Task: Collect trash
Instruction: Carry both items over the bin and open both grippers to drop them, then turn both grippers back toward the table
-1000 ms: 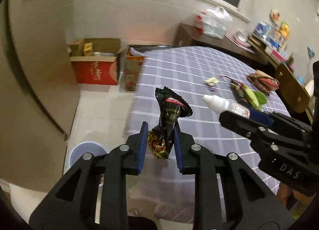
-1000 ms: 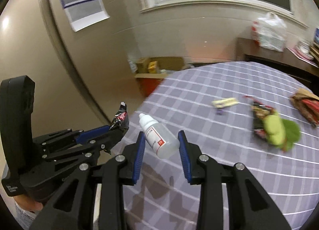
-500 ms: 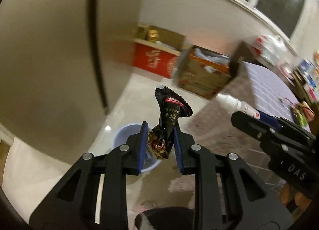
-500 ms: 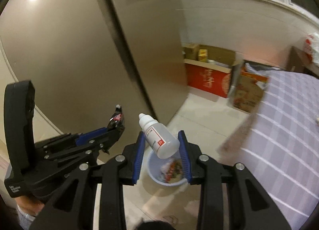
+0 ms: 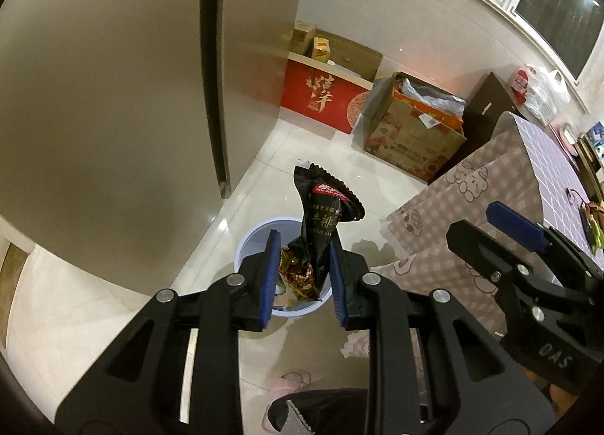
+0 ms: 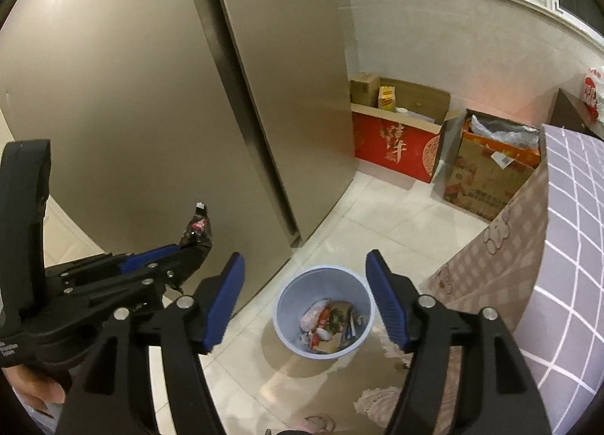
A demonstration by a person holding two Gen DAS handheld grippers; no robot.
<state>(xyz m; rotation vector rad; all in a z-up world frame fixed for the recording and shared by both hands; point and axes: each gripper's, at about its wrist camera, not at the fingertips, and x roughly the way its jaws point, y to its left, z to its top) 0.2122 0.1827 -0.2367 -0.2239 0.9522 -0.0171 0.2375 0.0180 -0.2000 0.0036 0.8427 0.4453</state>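
Since the earlier frame both views have been swung off the checked table toward the floor, and the small white bottle once gripped by the right gripper (image 6: 305, 301) is gone from it. Left wrist view: a black snack wrapper (image 5: 321, 223) is pinched upright at its lower end by the narrowly set left gripper (image 5: 304, 276), low centre of frame, held directly over the blue bin (image 5: 264, 242) so it can presumably be dropped in. Right wrist view: the right jaws are opening with nothing between them, the bin (image 6: 324, 316) and its trash framed in the gap at lower centre, the wrapper (image 6: 197, 231) seen at centre left.
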